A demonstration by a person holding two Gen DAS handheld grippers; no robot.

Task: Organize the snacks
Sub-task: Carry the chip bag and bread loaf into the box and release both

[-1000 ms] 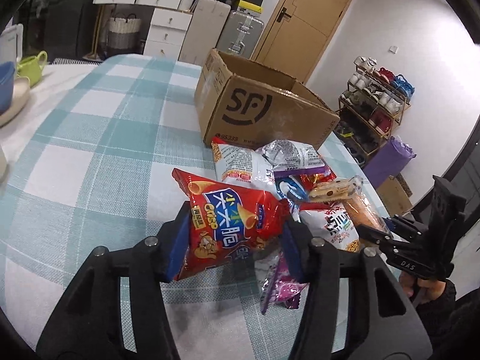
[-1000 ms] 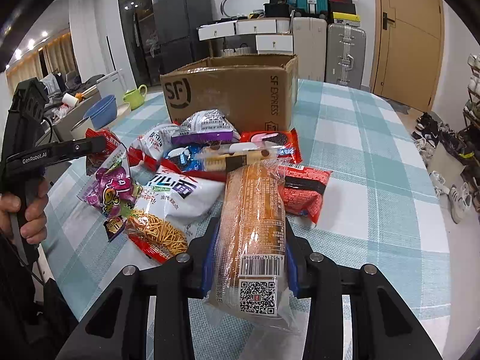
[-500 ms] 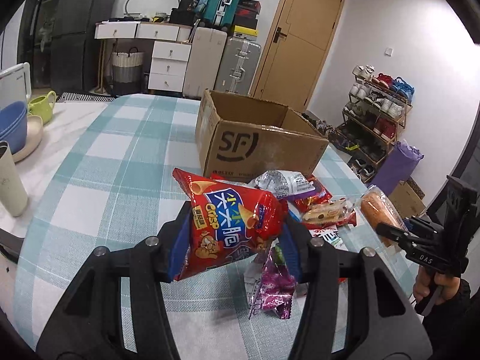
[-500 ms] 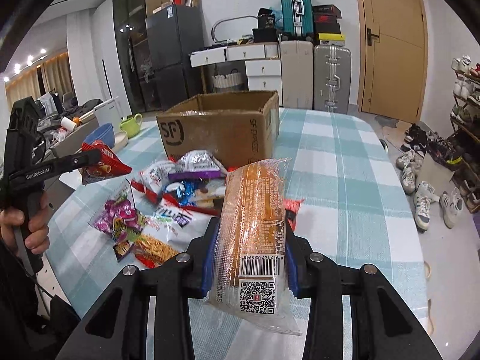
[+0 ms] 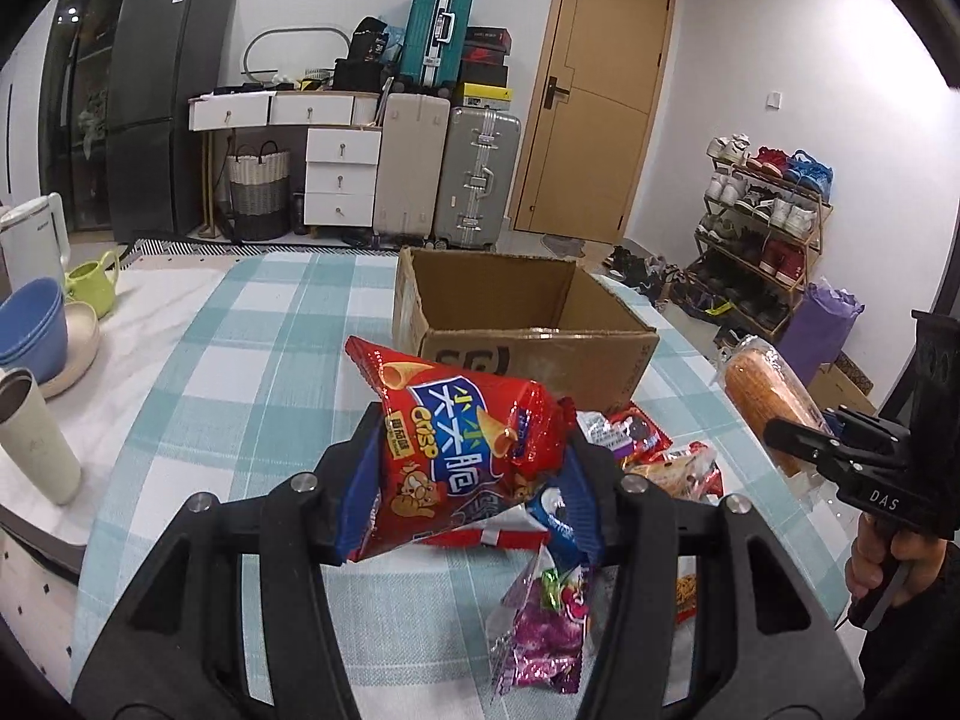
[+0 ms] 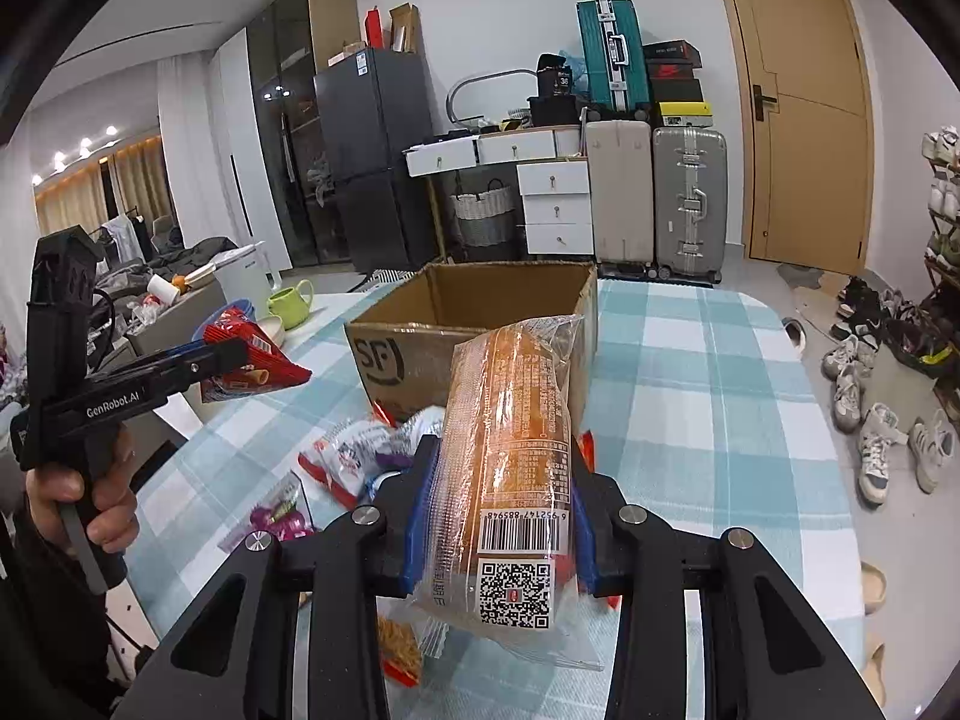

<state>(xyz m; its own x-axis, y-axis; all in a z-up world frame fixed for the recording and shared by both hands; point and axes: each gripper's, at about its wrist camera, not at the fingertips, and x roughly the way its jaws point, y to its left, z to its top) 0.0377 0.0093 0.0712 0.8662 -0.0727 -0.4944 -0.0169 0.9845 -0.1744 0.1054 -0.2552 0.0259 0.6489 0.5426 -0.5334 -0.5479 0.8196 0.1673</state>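
My left gripper [image 5: 471, 468] is shut on a red crisp bag [image 5: 456, 444], lifted above the table in front of the open cardboard box [image 5: 516, 324]. My right gripper [image 6: 501, 492] is shut on a long clear-wrapped bread pack [image 6: 510, 450], also raised before the same box [image 6: 468, 324]. In the left wrist view the bread pack [image 5: 765, 396] shows at the right in the other gripper. In the right wrist view the red bag [image 6: 252, 360] shows at the left. Loose snack packs [image 5: 648, 462] lie on the checked tablecloth [image 5: 228, 396] below.
A purple candy bag [image 5: 552, 612] lies nearest me. Blue bowls [image 5: 30, 324], a green cup [image 5: 93, 285] and a beige tumbler [image 5: 33, 438] stand on the table's left side. Suitcases, drawers and a shoe rack [image 5: 768, 240] line the room beyond.
Both grippers have risen with their packs, so the box's open top and more of the room have come into view. The snack pile now sits lower in both views.
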